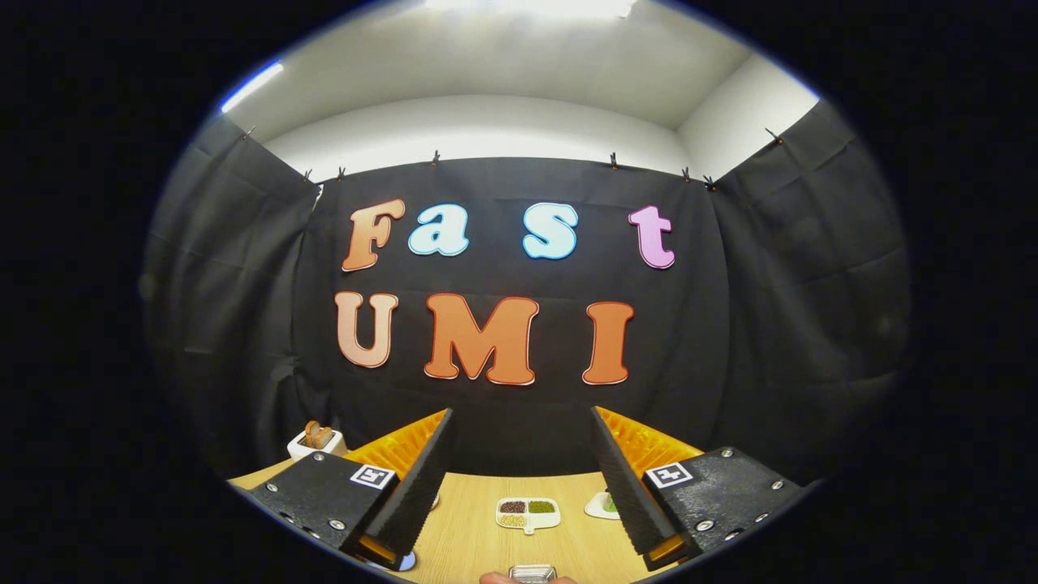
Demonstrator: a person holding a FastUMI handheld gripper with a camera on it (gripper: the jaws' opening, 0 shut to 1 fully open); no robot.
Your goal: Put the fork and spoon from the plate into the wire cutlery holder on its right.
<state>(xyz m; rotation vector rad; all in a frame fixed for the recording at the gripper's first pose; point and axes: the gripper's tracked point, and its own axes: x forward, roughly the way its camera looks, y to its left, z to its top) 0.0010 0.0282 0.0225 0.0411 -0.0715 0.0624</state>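
Observation:
My gripper (521, 414) is held high above a wooden table (470, 527), looking level at the booth's black wall. Its two black ridged fingers (418, 478) stand far apart, open, with nothing between them. Far below, between the finger bases, a small shiny metal object (532, 573) peeks in at the near edge; I cannot tell what it is. Just beside it is a sliver of what looks like a person's hand (495, 578). A round, pale rim (404, 560) shows under the left finger's base.
A white divided dish (527, 513) with dark, green and yellow fillings lies on the table beyond the fingers. A small white dish (602, 506) with something green sits by the right finger. A white holder with a brown item (315, 440) stands at the back left.

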